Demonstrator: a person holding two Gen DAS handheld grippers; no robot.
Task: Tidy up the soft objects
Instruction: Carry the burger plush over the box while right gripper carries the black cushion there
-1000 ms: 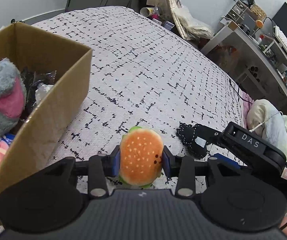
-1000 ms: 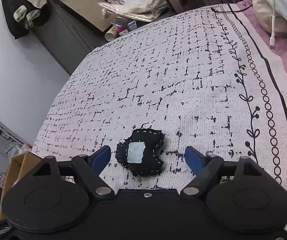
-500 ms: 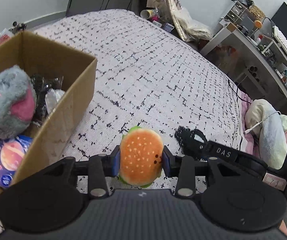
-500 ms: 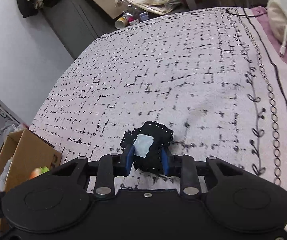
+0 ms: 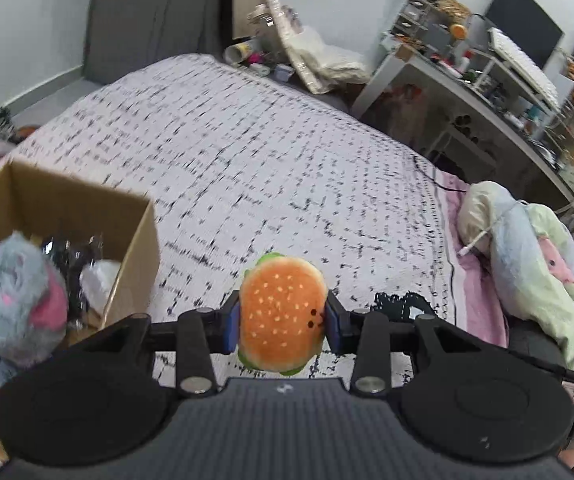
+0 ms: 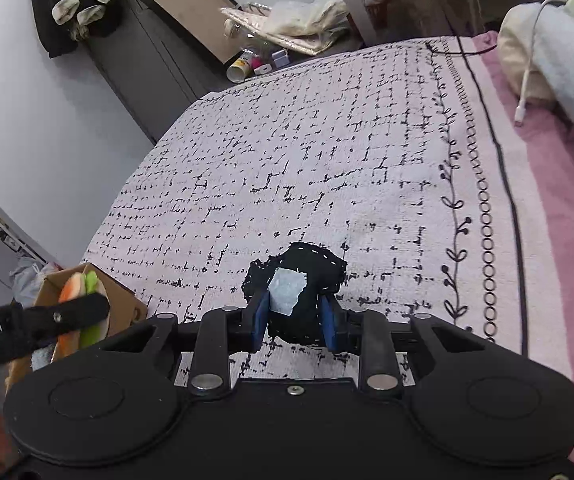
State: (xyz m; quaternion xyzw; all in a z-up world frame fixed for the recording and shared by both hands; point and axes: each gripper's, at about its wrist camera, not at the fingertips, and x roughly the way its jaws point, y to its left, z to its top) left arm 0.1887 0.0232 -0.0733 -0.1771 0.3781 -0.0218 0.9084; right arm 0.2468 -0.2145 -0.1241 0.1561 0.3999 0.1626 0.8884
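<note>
**A bedroom at home**

A big bed (image 6: 327, 152) with a black-and-white blanket fills the room. A pillow (image 5: 483, 216) and soft covers (image 5: 543, 264) lie at one end. A messy desk (image 5: 467, 92) with a screen (image 5: 523, 24) stands beside it. A coat (image 6: 75, 4) hangs on the wall

On the bed (image 5: 287, 152), the cardboard box (image 5: 135, 240) sits left, a plush toy (image 5: 15, 304) inside it.

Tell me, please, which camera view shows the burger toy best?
The left wrist view: the burger sits centred and whole, bun facing the camera, clamped in the left tongs. The right wrist view shows only its edge, small, partly hidden behind a finger.
</note>
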